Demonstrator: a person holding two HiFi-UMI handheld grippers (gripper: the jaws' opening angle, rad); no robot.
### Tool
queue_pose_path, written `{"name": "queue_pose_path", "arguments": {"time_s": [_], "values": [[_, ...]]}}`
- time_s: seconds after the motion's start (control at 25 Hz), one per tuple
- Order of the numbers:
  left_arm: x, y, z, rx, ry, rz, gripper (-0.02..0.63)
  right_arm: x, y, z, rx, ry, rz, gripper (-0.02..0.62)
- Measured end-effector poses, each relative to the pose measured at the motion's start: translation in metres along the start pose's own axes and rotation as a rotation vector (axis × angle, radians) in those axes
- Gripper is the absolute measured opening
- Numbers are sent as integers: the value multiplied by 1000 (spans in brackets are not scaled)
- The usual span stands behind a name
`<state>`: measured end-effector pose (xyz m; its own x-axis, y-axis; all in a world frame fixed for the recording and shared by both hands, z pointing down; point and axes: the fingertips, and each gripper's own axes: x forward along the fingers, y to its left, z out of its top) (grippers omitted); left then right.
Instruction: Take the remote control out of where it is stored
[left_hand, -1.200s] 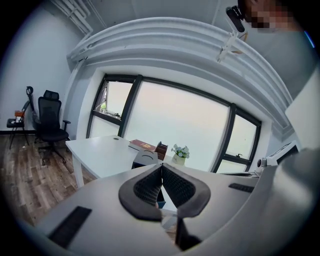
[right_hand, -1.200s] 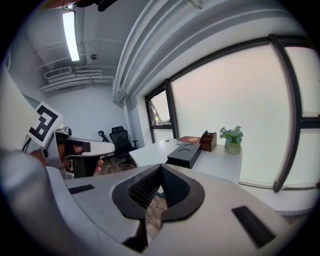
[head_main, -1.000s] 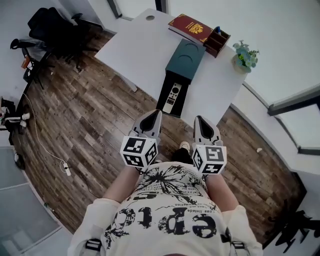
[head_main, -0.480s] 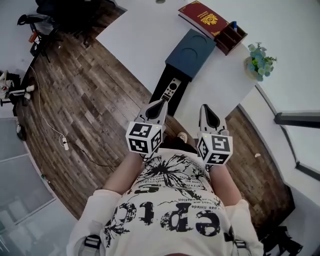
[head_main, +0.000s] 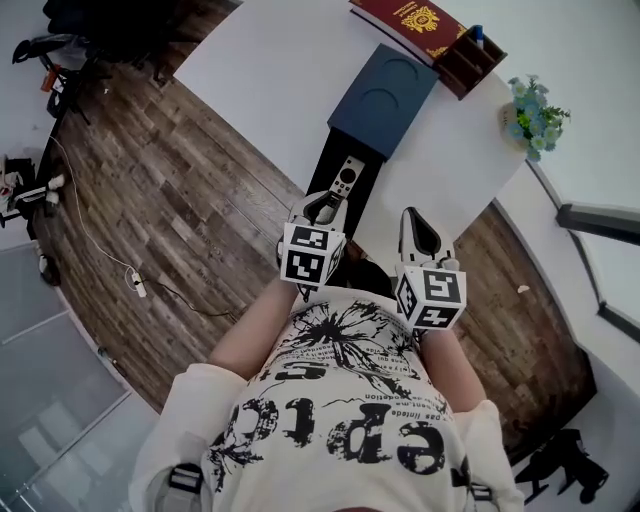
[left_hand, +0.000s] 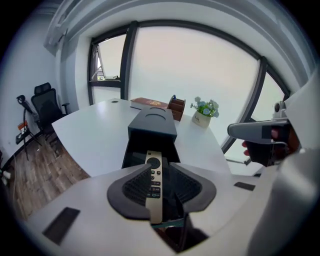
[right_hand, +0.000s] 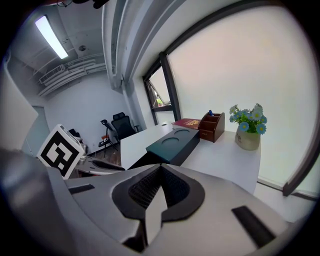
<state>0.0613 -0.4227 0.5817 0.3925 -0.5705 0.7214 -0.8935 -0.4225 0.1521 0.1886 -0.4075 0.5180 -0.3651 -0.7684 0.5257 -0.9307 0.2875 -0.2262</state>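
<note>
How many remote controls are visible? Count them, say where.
1. The remote control lies in the black tray slid out of the teal box; others may be hidden inside.

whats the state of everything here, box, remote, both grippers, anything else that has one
box: tray slid out toward the person
remote: lying face up in the tray
left gripper: jaws opening, remote between them, not clamped
right gripper: shut, empty
red book: closed, lying flat
plant: upright in its pot
</note>
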Motion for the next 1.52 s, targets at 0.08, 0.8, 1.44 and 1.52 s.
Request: {"name": "queue_pose_path", "arguments": {"time_s": [0.08, 0.8, 1.44, 1.52], "values": [[14, 2, -6, 22, 53, -14, 150, 7, 0, -6, 12, 23, -5, 3], [76, 16, -34, 69, 323, -21, 207, 34, -14, -11, 74, 63, -62, 3], [86, 12, -35, 102, 415, -17, 207, 22, -20, -9, 81, 36, -87, 3], [86, 11, -32, 52, 401, -33, 207, 19, -22, -8, 80, 29, -91, 3]]}}
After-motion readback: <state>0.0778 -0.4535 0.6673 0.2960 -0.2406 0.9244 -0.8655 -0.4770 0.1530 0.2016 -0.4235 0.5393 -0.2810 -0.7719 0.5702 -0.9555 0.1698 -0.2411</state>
